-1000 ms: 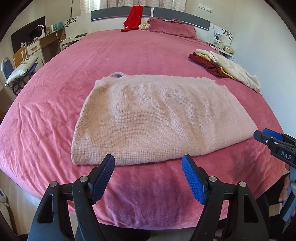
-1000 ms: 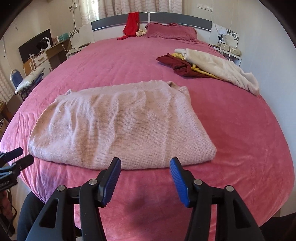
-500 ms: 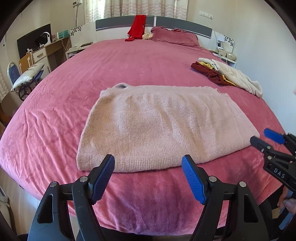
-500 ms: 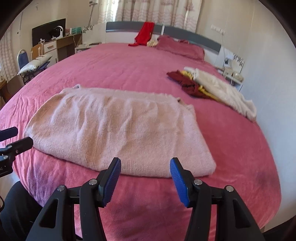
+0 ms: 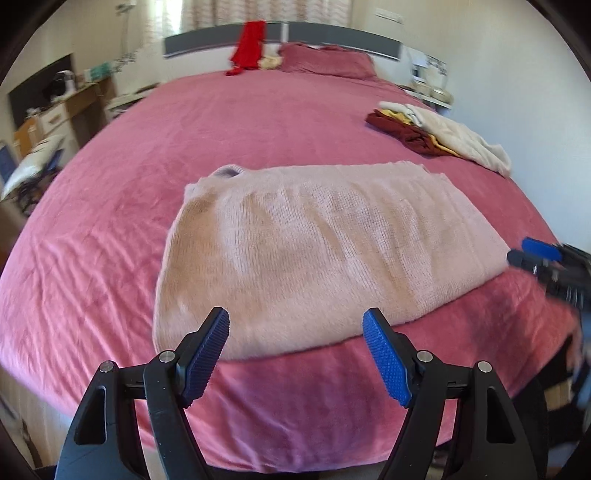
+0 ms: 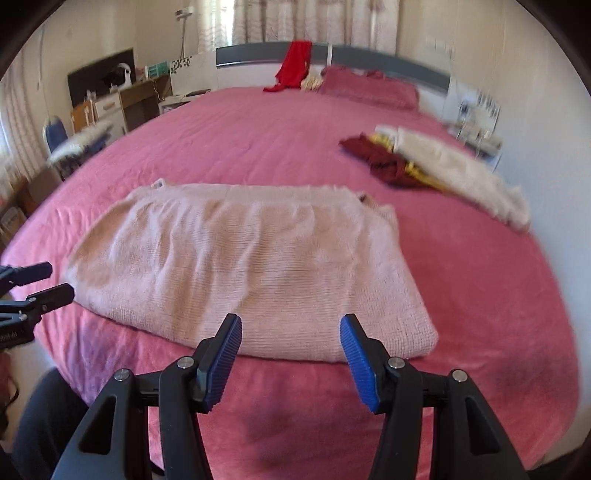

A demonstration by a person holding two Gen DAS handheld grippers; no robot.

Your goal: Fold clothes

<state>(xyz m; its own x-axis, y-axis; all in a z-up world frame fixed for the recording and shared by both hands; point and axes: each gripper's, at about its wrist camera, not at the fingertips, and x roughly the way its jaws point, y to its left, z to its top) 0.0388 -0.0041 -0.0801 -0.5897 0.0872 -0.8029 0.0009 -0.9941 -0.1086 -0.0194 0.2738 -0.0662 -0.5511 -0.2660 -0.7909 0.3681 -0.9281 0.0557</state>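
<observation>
Pale pink knit sweater (image 5: 317, 254) lies flat, folded into a wide rectangle, mid-frame in both views, on the pink bedspread (image 5: 258, 122) near the bed's near edge. Left claw (image 5: 295, 352) at bottom centre of the left wrist view, blue-padded fingers spread wide, holding nothing, tips over the sweater's near hem; contact unclear. Right claw (image 6: 290, 350) at bottom centre of the right wrist view, also spread wide and empty, tips at the near hem towards the sweater's right end. Each claw shows in the other view: right claw at the right edge of the left view, blurred, just beside the sweater's right end; left claw at the left edge of the right view, next to the sweater's left end. Pile of clothes (image 5: 436, 133) in the upper right of the frame: dark red, yellow and cream pieces, well apart from the sweater. Red garment (image 5: 249, 46) hangs over the grey headboard (image 5: 332, 35) at top centre, pink pillow (image 5: 328, 64) just beside it. Desk (image 6: 125, 99) with a dark monitor (image 6: 99, 75) at upper left, blue chair (image 6: 55, 131) below it. Nightstand (image 6: 476, 133) at upper right, blurred.
</observation>
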